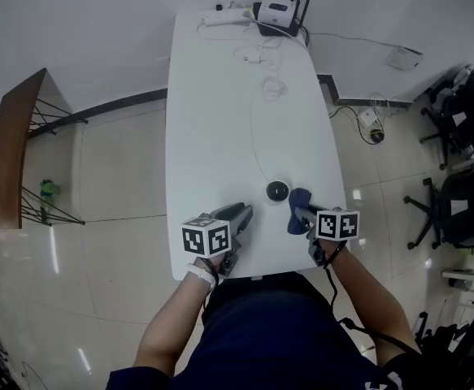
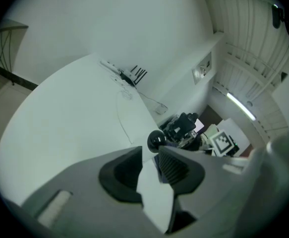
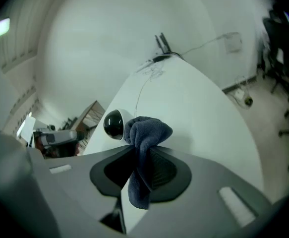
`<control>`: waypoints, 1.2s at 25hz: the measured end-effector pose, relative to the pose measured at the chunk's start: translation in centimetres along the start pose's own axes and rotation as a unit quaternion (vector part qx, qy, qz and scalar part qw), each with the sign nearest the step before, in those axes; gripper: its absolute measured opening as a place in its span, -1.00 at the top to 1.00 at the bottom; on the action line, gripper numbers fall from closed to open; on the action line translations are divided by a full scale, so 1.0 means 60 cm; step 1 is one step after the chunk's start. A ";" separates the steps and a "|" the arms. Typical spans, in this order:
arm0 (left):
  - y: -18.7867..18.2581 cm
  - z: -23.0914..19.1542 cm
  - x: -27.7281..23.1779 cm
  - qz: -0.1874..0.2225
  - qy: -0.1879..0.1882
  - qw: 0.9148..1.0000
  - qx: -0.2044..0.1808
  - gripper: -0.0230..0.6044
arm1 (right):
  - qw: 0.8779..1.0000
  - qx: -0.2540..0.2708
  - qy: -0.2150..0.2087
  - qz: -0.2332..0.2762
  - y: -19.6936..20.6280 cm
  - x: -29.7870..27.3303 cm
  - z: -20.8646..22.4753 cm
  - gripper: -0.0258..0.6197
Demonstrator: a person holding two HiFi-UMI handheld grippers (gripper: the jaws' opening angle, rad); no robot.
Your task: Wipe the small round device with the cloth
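The small round black device (image 1: 277,191) sits on the white table (image 1: 212,136) near its front edge, with a thin cable running from it toward the back. My right gripper (image 1: 302,215) is shut on a dark blue cloth (image 1: 299,198), whose bunched end lies just right of the device. In the right gripper view the cloth (image 3: 146,133) hangs between the jaws of my right gripper (image 3: 142,155), right beside the device (image 3: 113,123). My left gripper (image 1: 242,212) rests left of the device, slightly open and with nothing in it. From the left gripper view, the device (image 2: 156,140) shows just beyond my left gripper (image 2: 150,155).
A white router (image 1: 279,10) with antennas, a power strip (image 1: 224,16) and loose coiled cables (image 1: 267,86) lie at the table's far end. A wooden shelf (image 1: 9,153) stands on the floor to the left and office chairs (image 1: 464,193) to the right.
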State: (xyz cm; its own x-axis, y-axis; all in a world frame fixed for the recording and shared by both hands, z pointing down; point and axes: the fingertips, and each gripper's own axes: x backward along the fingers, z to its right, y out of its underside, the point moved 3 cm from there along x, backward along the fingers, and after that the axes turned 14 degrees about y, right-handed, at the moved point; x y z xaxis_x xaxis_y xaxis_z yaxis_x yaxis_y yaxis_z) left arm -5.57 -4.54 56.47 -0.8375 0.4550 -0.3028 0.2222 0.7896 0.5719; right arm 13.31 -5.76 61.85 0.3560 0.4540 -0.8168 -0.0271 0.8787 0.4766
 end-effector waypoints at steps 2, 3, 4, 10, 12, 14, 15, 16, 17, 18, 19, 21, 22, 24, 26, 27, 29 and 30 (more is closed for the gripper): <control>0.007 0.014 0.004 0.003 -0.012 1.000 -0.005 0.60 | 0.995 0.102 0.011 0.009 -0.034 -0.001 0.007 0.68; 0.010 0.018 0.007 0.005 -0.019 1.000 -0.005 0.60 | 0.988 0.151 0.012 0.010 -0.047 -0.004 0.006 0.68; 0.014 0.021 0.011 0.008 -0.027 1.000 -0.004 0.60 | 0.982 0.190 0.009 0.009 -0.057 -0.008 0.005 0.68; 0.040 0.027 0.031 0.025 -0.060 0.998 0.012 0.60 | 0.974 0.227 -0.008 -0.008 -0.063 -0.030 0.009 0.68; 0.045 0.026 0.035 0.025 -0.063 0.998 0.016 0.60 | 0.981 0.193 -0.013 -0.017 -0.044 -0.028 0.007 0.68; 0.048 0.023 0.036 0.025 -0.062 0.998 0.021 0.60 | 0.989 0.144 -0.024 -0.032 -0.015 -0.029 -0.003 0.68; 0.049 0.023 0.035 0.025 -0.061 0.998 0.024 0.60 | 0.992 0.114 -0.031 -0.038 -0.001 -0.029 -0.011 0.68; 0.049 0.023 0.034 0.025 -0.058 0.998 0.024 0.60 | 0.995 0.079 -0.038 -0.042 0.010 -0.029 -0.020 0.68; 0.048 0.023 0.034 0.024 -0.055 0.998 0.023 0.60 | 0.997 0.039 -0.044 -0.044 0.020 -0.029 -0.029 0.68; 0.048 0.024 0.033 0.022 -0.051 0.998 0.021 0.60 | 0.998 -0.009 -0.049 -0.046 0.028 -0.029 -0.038 0.68; 0.047 0.025 0.035 0.020 -0.048 0.998 0.019 0.60 | 0.995 -0.061 -0.054 -0.049 0.038 -0.029 -0.047 0.68; 0.044 0.024 0.042 0.019 -0.042 0.999 0.016 0.60 | 0.985 -0.151 -0.069 -0.056 0.060 -0.032 -0.071 0.68; 0.042 0.022 0.048 0.020 -0.040 0.999 0.015 0.60 | 0.979 -0.180 -0.079 -0.058 0.068 -0.035 -0.087 0.68; 0.037 0.013 0.060 0.023 -0.036 0.999 0.016 0.60 | 0.972 -0.207 -0.099 -0.055 0.072 -0.044 -0.124 0.68; 0.029 -0.001 0.080 0.029 -0.038 0.999 0.016 0.60 | 0.970 -0.212 -0.110 -0.041 0.057 -0.057 -0.158 0.67; 0.024 -0.009 0.092 0.032 -0.043 0.998 0.015 0.60 | 0.970 -0.213 -0.111 -0.030 0.045 -0.065 -0.171 0.67; 0.017 -0.023 0.117 0.037 -0.049 0.998 0.014 0.60 | 0.970 -0.220 -0.103 -0.003 0.017 -0.080 -0.185 0.67; 0.015 -0.028 0.128 0.038 -0.051 0.998 0.012 0.60 | 0.970 -0.224 -0.098 0.007 0.005 -0.087 -0.189 0.67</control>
State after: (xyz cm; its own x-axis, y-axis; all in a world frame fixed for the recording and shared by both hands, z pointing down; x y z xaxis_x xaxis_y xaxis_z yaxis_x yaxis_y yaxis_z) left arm -12.68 -1.05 55.94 -0.7623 0.5531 -0.3361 0.2970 0.7603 0.5776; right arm 0.86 -6.21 62.59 0.5215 0.4686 -0.7130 -0.4204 0.8683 0.2632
